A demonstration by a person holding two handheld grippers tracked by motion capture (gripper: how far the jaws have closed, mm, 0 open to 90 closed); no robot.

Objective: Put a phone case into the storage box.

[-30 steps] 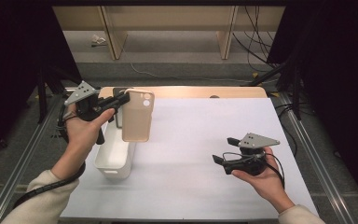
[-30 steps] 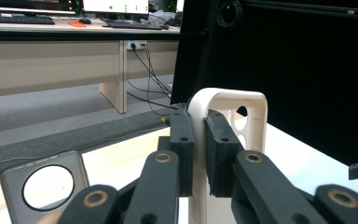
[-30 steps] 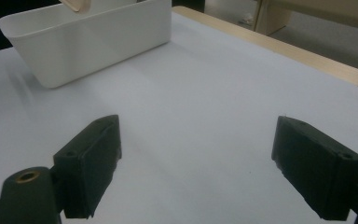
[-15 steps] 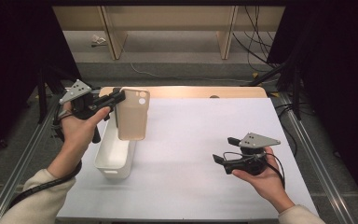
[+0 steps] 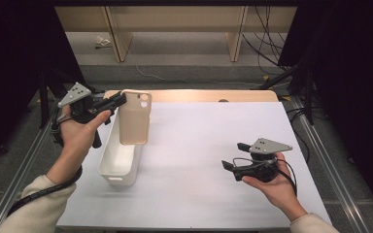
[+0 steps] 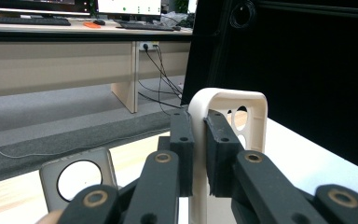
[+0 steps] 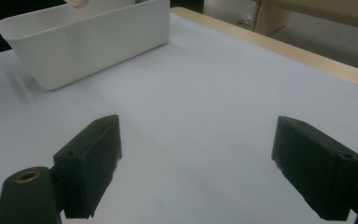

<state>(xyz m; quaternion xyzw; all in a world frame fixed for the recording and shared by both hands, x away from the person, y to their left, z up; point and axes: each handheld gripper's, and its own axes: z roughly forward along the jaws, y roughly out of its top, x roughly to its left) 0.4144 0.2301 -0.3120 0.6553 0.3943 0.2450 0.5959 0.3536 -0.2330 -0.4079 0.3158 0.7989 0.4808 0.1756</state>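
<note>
The left gripper (image 5: pixel 119 101) has its fingers (image 6: pixel 182 140) clamped on one edge of a beige phone case (image 5: pixel 135 117), which hangs upright above the white bin (image 5: pixel 108 167) at left of centre in the high view. The thin edge grip could let the case pivot or slip and land outside the bin. The left forearm rises from the lower left, gripper level. The right gripper (image 5: pixel 232 156) rests spread wide and empty above the counter (image 5: pixel 199 194) at lower right.
</note>
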